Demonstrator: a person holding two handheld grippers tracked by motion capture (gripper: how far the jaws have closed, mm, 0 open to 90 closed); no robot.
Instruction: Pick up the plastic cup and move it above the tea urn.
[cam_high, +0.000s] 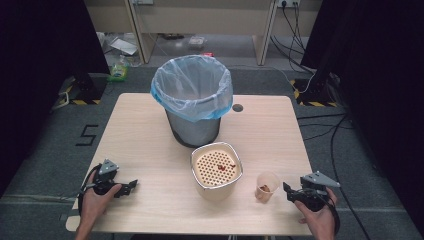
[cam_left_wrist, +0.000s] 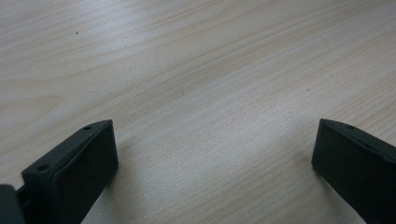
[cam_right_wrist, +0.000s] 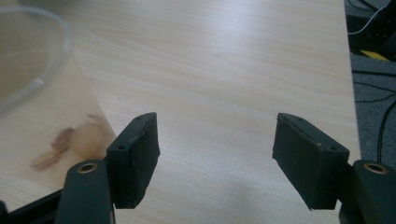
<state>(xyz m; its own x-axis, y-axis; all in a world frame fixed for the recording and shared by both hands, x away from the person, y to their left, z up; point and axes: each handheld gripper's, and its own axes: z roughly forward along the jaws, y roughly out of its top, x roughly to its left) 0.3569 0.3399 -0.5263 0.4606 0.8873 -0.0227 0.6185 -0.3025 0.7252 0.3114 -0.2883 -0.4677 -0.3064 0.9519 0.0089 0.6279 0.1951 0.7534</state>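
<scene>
A: Station check. Small translucent plastic cup (cam_high: 266, 186) stands on the pale wooden tabletop (cam_high: 150, 150) near its front right corner, just right of the cream round strainer bowl with the perforated insert (cam_high: 217, 169).

B: Orientation?

A: Upright. Long axis vertical, mouth pointing up, rim wider than base. Some brownish scraps lie in the bottom. From the right gripper view the cup (cam_right_wrist: 42, 93) sits at the left edge of the frame, scraps seen through the wall, just beside the left jaw.

B: Right claw?

A: Right claw (cam_high: 291, 192) is released: jaws stand wide apart with bare tabletop between them. It lies low at the front right, pointing left toward the cup, tips just short of it and not touching. Nothing is gripped.

B: Left claw?

A: Left claw (cam_high: 131, 186) is also released. In the left gripper view both black jaws are spread wide over plain wood grain. It rests at the front left, pointing right, well apart from the cup.

B: Anything else on the tabletop?

A: Grey round waste bin with a pale blue plastic liner (cam_high: 192, 97) stands behind the strainer bowl, toward the far edge. A few reddish bits lie on the bowl's perforated insert. The cup stands between the bowl and the right claw.
</scene>
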